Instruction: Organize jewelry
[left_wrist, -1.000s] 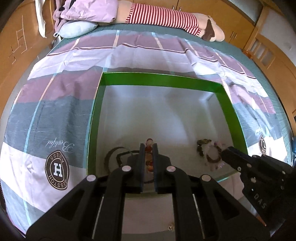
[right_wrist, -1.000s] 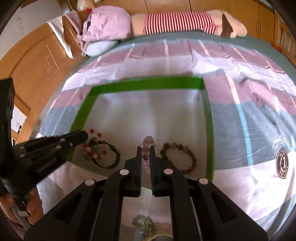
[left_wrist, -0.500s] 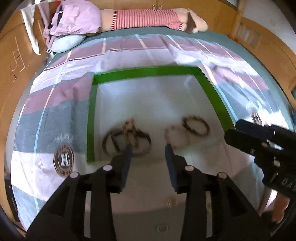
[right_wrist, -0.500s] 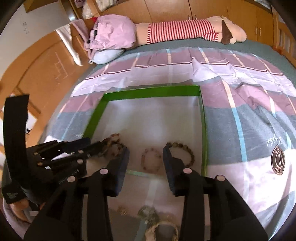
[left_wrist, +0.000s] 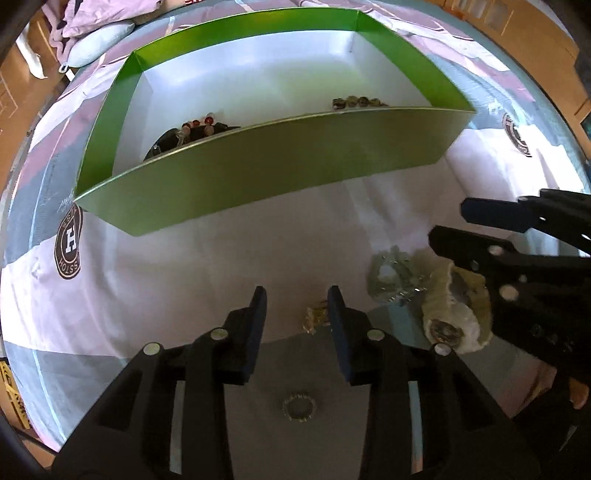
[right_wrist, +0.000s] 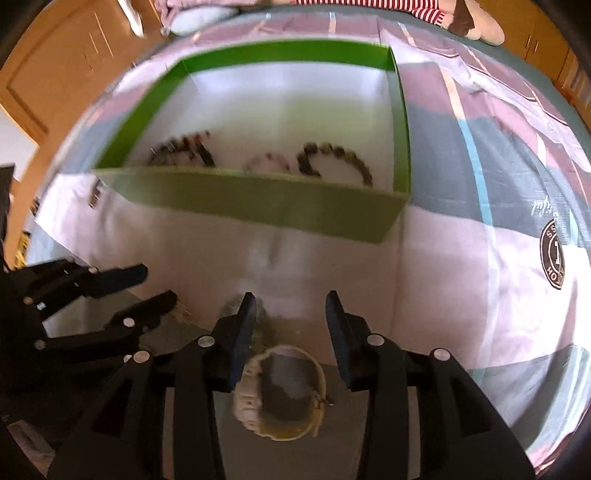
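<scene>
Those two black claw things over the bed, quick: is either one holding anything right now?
Left gripper: jaws open, holding nothing; a small gold trinket lies between them.
Right gripper: jaws open, holding nothing, above a pale bracelet.

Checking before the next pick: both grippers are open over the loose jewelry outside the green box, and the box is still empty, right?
Not quite. The green box is not empty: the right wrist view shows beaded bracelets already lying inside. The rest holds: the left gripper and right gripper are open over loose pieces outside the box.

Black hand-held gripper (left_wrist: 297, 306), silver screws
</scene>
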